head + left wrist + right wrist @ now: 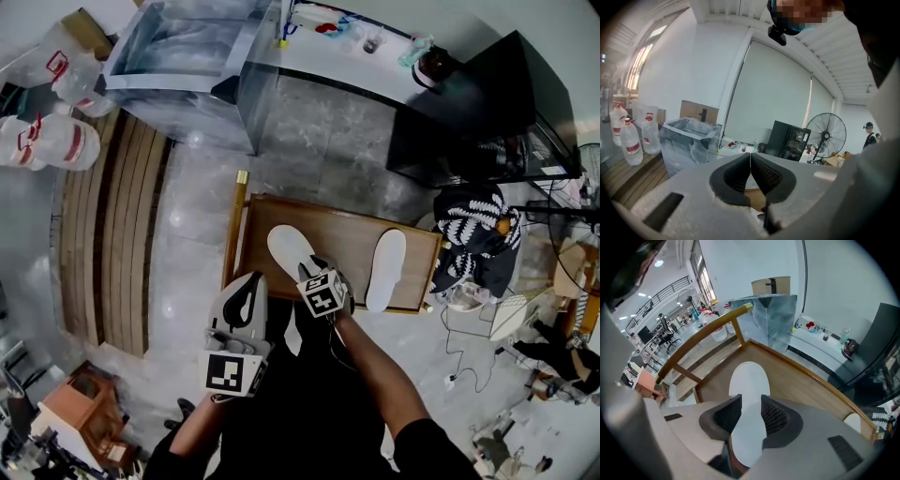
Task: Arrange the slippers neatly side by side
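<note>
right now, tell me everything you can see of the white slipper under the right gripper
The white slipper is plain and smooth-looking, with a long oval outline and rounded ends; no strap or opening shows. It lies flat on the left part of the rimmed wooden platform, lengthwise away from the person and well apart from the other slipper. The right gripper stands over its near end with open jaws either side. Whether the pads touch it cannot be told.

Office: desk chairs [668, 338], standing fan [826, 136], water jugs [631, 140].
</note>
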